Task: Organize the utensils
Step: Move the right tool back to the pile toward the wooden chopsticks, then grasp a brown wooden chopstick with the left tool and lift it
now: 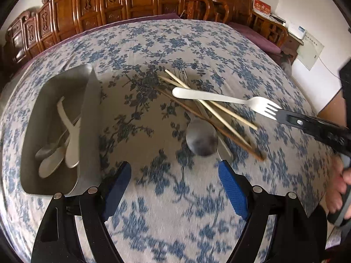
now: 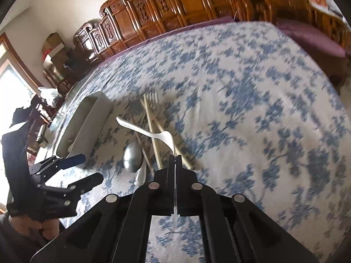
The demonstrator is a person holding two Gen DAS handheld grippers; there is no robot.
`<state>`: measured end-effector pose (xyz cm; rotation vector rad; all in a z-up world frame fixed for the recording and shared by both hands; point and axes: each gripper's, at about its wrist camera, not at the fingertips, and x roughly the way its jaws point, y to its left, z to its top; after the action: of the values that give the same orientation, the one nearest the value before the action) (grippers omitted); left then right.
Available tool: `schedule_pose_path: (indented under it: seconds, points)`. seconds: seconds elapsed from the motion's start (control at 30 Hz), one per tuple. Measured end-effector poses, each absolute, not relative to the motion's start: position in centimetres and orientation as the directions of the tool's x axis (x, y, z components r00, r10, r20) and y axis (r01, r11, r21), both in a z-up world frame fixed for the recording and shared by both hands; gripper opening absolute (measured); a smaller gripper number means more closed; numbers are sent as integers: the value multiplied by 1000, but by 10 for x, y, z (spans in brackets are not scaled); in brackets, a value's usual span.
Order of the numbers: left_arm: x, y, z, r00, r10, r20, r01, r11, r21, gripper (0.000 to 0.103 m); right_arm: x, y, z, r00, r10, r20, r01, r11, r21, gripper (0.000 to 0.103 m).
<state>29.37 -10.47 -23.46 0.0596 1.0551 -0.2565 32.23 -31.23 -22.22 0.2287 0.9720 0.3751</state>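
My right gripper (image 2: 175, 156) is shut on the tines of a white plastic fork (image 1: 221, 98), which hangs lifted above the pile with its handle (image 2: 136, 128) pointing left. Under it lie pale chopsticks (image 1: 219, 114), dark chopsticks (image 1: 232, 135), a metal fork (image 2: 151, 97) and a metal spoon (image 1: 201, 139). My left gripper (image 1: 175, 173) stands open just in front of the spoon, nothing between its blue pads (image 1: 233, 194). A grey metal tray (image 1: 85, 114) at the left holds white and metal utensils (image 1: 65, 144).
A blue-flowered cloth (image 1: 175, 48) covers the whole table. Carved wooden chairs (image 1: 114, 2) line the far edge, and a purple cushioned bench (image 2: 311, 37) stands at the right. A person's hand (image 1: 340, 188) holds the right gripper's handle.
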Motion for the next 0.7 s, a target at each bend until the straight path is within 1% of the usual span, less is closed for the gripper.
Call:
schedule_pose_path:
  seconds: [0.27, 0.3, 0.37, 0.43, 0.57, 0.63, 0.67, 0.7]
  points:
    - [325, -114, -247, 446, -195, -874, 195, 974, -118, 78, 325, -323, -221, 545, 326, -772, -182, 945, 270, 2]
    - [328, -115, -248, 442, -206, -873, 188, 973, -134, 73, 326, -325, -221, 548, 318, -774, -178, 948, 264, 2]
    - [333, -115, -249, 439, -210, -874, 177, 974, -145, 70, 327, -329, -223, 544, 324, -774, -168, 946, 278, 2]
    - [341, -115, -250, 436, -219, -873, 159, 973, -165, 62, 328, -333, -224, 544, 327, -773, -157, 944, 289, 2]
    - [358, -113, -250, 429, -245, -869, 110, 969, -219, 54, 330, -340, -224, 546, 325, -772, -142, 944, 297, 2]
    - [365, -116, -251, 425, -250, -870, 96, 968, -232, 43, 331, -343, -224, 550, 322, -771, -134, 945, 300, 2]
    - [367, -118, -252, 422, -252, -871, 92, 967, -236, 40, 331, -344, -223, 550, 322, -770, -132, 945, 300, 2]
    - [370, -121, -254, 413, -255, -874, 85, 967, -242, 33, 331, -345, -223, 552, 322, -769, -129, 944, 303, 2]
